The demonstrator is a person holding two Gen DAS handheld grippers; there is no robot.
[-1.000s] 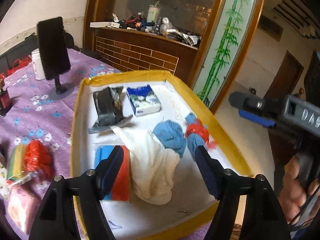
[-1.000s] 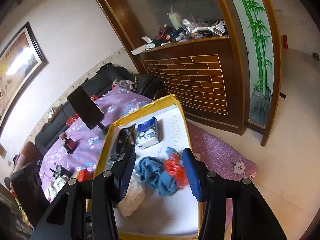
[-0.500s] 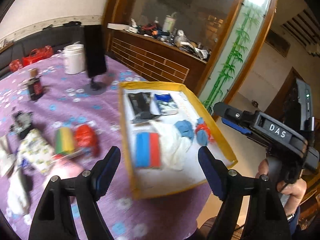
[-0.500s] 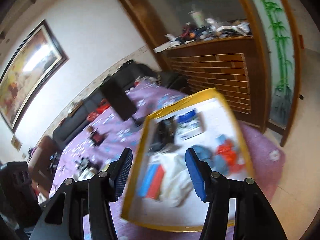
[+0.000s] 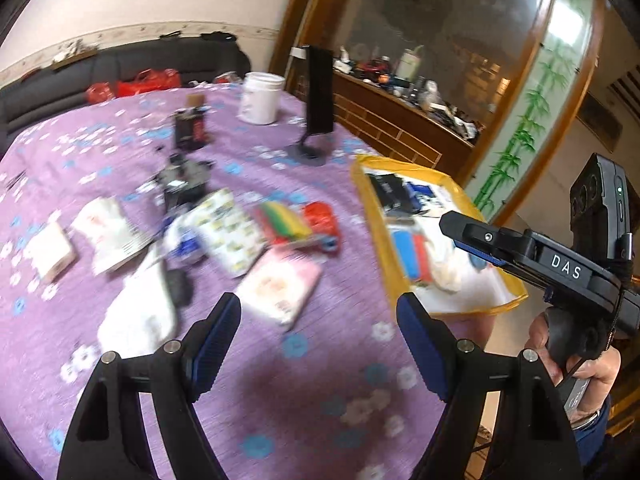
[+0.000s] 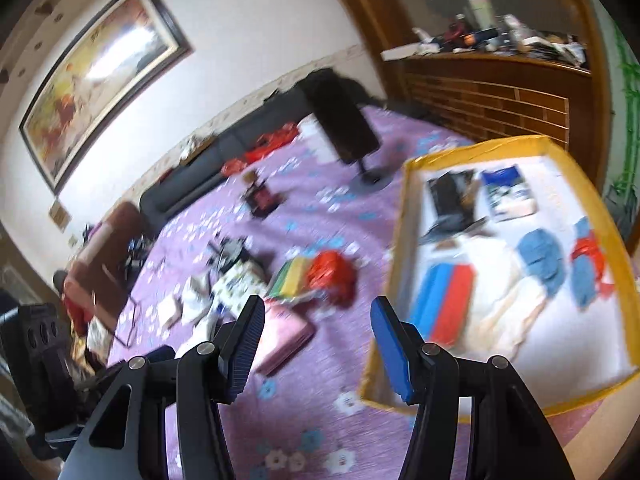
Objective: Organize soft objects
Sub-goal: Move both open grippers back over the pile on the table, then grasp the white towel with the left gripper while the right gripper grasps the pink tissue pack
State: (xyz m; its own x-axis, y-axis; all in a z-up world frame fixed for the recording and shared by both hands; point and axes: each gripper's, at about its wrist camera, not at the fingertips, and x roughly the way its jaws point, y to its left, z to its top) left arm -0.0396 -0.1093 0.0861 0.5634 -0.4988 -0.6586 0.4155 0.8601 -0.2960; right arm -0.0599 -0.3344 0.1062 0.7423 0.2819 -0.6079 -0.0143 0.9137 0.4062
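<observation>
What changed: A second ago we had both views filled by the yellow-rimmed tray [image 6: 402, 216]; now it sits at the right of each frame and the loose pile on the purple table [image 5: 328, 364] fills the centre, so both hands have swung away from the tray.

What it means: We judge one drop-off is done and we are heading for the next soft thing; several pieces already lie in the tray.

Left hand-held gripper [image 5: 318, 344]: jaws stand wide apart, nothing between them, only tablecloth below.

Right hand-held gripper [image 6: 316, 344]: jaws part-way open and empty, opened a little more than a second ago.

Likely next thing: the pink pack [image 5: 280, 286], lower centre of the left view, just above the left gripper's fingertips; in the right view [image 6: 282, 334] it lies beside the left finger.

Its long axis: runs from lower left to upper right in the left view, lying flat; which end is its top we cannot tell through the blur.

Others waiting: the striped yellow-green sponge [image 5: 286, 220] and red bundle [image 5: 322, 218], touching, left of the tray.
</observation>
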